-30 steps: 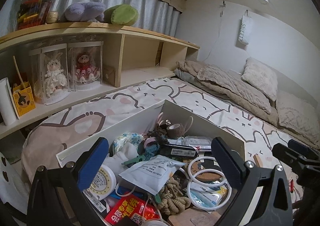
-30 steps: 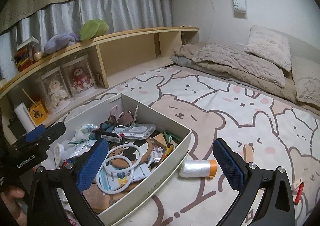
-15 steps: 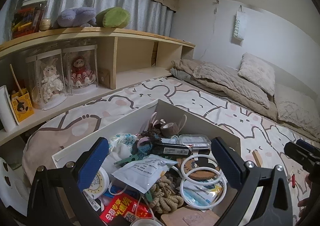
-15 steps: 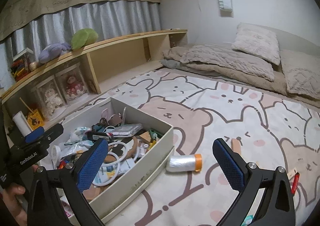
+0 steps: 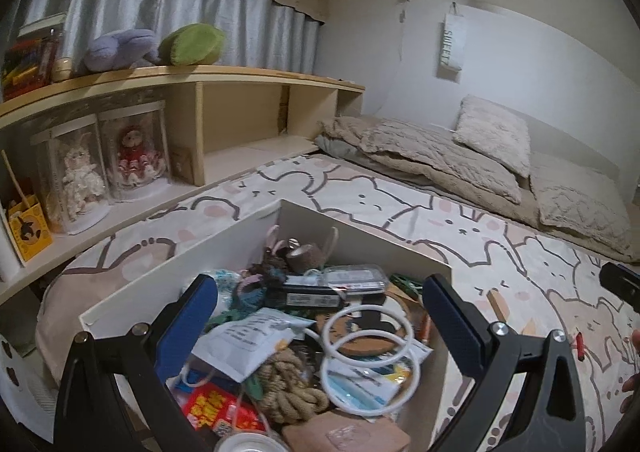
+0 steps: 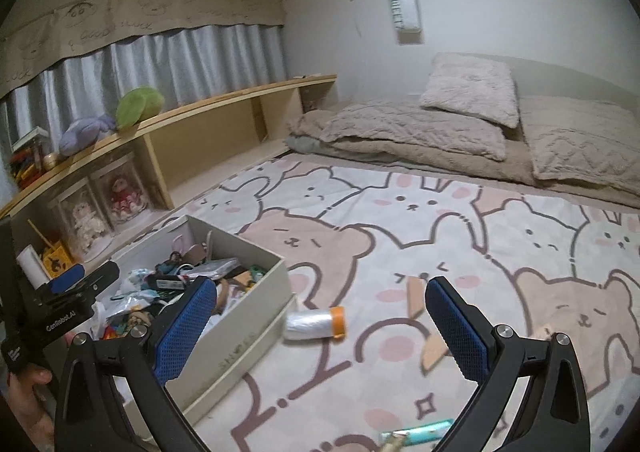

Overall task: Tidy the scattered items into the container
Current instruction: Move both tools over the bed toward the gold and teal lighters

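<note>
Right gripper [image 6: 320, 316] lined up on the loose roll [image 6: 315, 324] beside the box [image 6: 256, 316].

Both sets of fingers stood wide apart and empty — the left gripper [image 5: 320, 316] hung over the crowded box, the foil-wrapped roll with its orange end lay on the rug [image 6: 400, 219] just beside the box wall. Best to come down straddling the roll across its width, since it looked ready to roll away.

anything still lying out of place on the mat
Yes. A clear plastic roll with an orange end lies on its side on the mat just outside the box. Two flat wooden pieces lie further out, and a teal strip sits near the bottom edge. The right gripper is open and empty.
</note>
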